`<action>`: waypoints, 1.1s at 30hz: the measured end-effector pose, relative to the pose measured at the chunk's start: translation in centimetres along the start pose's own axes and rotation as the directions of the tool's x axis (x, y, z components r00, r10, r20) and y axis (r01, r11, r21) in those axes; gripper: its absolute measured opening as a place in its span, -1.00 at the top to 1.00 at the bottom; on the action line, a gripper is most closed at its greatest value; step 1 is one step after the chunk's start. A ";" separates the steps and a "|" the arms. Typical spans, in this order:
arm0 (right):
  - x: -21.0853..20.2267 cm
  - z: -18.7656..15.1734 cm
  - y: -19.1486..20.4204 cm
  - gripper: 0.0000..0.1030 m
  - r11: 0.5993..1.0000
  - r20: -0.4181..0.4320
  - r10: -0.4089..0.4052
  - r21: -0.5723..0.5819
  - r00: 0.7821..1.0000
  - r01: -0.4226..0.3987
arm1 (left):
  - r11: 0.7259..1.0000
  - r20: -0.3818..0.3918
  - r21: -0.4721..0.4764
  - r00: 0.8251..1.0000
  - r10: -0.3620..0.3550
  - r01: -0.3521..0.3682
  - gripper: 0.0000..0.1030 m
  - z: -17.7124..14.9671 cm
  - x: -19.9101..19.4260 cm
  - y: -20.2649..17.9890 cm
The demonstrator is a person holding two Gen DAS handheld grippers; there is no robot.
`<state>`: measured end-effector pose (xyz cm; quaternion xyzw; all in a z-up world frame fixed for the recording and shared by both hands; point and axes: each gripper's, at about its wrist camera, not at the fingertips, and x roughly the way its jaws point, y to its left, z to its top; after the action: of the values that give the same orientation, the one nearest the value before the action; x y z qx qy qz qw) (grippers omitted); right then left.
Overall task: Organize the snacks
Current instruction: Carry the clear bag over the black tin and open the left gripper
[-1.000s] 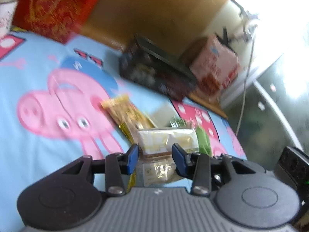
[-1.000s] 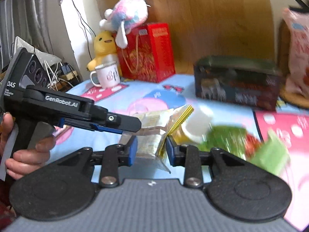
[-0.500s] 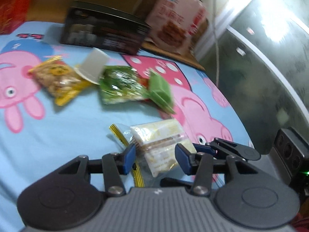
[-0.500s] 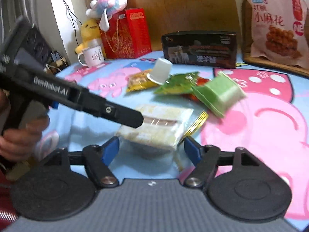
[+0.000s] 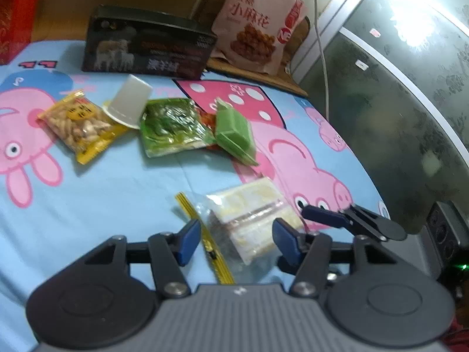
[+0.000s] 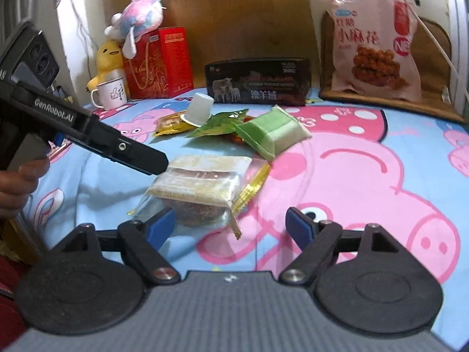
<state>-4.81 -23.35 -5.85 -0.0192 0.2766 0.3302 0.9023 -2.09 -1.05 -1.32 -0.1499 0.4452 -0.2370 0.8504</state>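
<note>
A clear zip bag of pale snack packs [image 5: 249,220] [image 6: 202,184] lies on the Peppa Pig sheet [image 5: 102,193] in front of both grippers. My left gripper [image 5: 236,239] is open, its blue pads either side of the bag, not gripping. My right gripper [image 6: 231,228] is open and wide, just short of the bag. Beyond lie a yellow nut pack [image 5: 79,126], a white cup on its side [image 5: 129,104], a green leafy pack [image 5: 173,126] and a green box pack [image 5: 234,135] [image 6: 272,135].
A dark box [image 5: 146,50] [image 6: 258,85] and a pink snack bag [image 5: 258,26] [image 6: 375,47] stand at the back. A red gift bag [image 6: 158,61], plush toys [image 6: 140,14] and a mug [image 6: 110,95] stand back left. A glass door [image 5: 395,102] is at the right.
Both grippers opened and let go of the zip bag, which now lies on the sheet. Both cameras swung and pulled back a little.
</note>
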 end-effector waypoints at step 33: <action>16.6 20.4 -5.9 -0.40 0.988 0.147 -0.144 -0.031 0.979 0.150 | 0.967 0.271 0.064 0.937 0.221 -0.247 -0.11 22.1 4.3 4.7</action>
<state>19.19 -13.80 2.05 -0.0346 0.2015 0.2687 0.9413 19.55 1.55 5.89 -0.0845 0.3317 -0.1334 0.9301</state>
